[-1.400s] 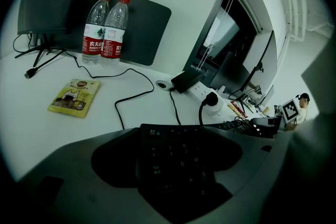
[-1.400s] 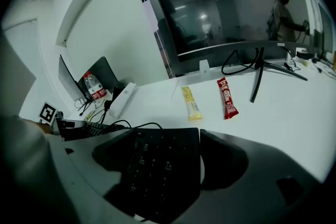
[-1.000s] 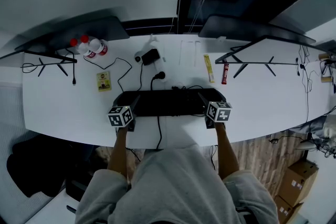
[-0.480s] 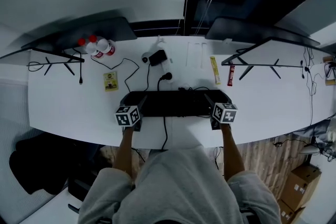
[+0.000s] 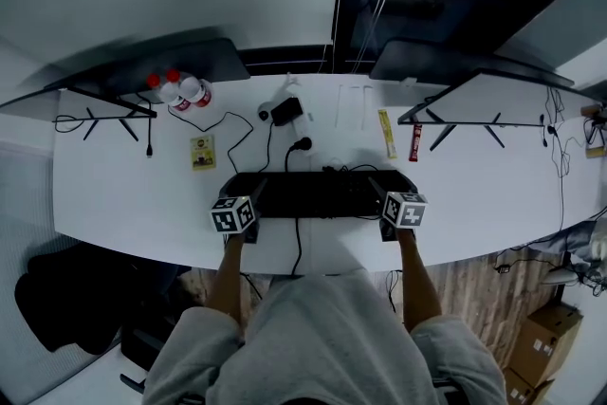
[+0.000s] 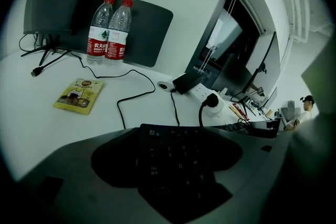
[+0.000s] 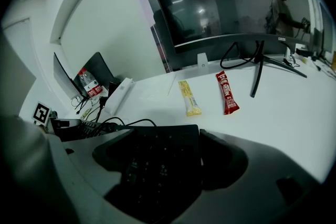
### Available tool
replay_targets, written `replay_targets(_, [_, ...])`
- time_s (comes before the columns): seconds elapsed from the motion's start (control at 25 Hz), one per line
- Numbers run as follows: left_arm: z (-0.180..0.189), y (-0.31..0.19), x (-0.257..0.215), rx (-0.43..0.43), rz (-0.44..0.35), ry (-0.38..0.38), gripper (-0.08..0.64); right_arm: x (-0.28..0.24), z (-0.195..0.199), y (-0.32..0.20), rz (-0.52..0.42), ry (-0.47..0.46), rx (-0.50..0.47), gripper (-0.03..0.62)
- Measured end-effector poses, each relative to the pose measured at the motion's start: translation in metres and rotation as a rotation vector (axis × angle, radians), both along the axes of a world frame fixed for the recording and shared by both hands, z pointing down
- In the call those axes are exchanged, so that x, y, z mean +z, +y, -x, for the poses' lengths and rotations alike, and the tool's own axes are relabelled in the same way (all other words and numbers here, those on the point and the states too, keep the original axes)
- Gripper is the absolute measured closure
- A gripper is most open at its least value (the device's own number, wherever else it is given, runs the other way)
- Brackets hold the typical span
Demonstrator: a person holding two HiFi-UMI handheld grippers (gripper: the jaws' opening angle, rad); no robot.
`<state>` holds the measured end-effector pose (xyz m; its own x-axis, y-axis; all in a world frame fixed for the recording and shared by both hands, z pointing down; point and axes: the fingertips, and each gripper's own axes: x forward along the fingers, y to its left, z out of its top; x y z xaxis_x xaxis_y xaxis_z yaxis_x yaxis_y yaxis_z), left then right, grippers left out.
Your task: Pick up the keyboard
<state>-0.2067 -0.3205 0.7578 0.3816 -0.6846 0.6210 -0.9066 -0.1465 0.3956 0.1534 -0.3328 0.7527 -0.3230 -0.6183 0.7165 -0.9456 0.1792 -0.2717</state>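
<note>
Head view: keyboard [image 5: 318, 193] is sitting across the near middle of the white table [image 5: 114, 194], right in front of the person. Left gripper [image 5: 245, 202] is clamping its left end, right gripper [image 5: 391, 200] its right end. Can't tell whether it's resting on the table or just off it. Two bottles [image 5: 180, 88] are standing far left at the back, w/ a snack packet [image 5: 203, 152] lying btwn them and the keyboard. A yellow bar [image 5: 387, 133] and a red bar [image 5: 415, 140] are lying side by side, back right of the keyboard.

Left gripper view: the jaws are closing on the keyboard [image 6: 178, 165], one on each long edge, w/ its left end filling the gap. The bottles [image 6: 107, 31] are standing upright and touching, the packet [image 6: 79, 96] lying flat in front of them. A power strip [image 6: 202, 93] is lying beyond the keyboard.

Right gripper view: same grip here, jaws pressing on both long edges of the keyboard [image 7: 157, 165]. The yellow bar [image 7: 190, 98] and red bar [image 7: 227, 93] are lying just beyond, near each other but apart.
</note>
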Motion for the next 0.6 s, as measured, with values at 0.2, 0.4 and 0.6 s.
replay_targets(0.2, [-0.002, 0.006, -0.005, -0.01, -0.006, 0.013, 0.238, -0.009, -0.001, 0.005, -0.01, 0.008, -0.002, 0.209])
replay_targets(0.4, [-0.004, 0.01, -0.018, -0.018, -0.042, 0.021, 0.238, -0.025, -0.004, 0.01, -0.048, 0.014, 0.0, 0.207])
replay_targets(0.6, [-0.005, 0.012, -0.04, -0.018, -0.093, 0.018, 0.238, -0.045, -0.005, 0.014, -0.104, 0.013, 0.001, 0.207])
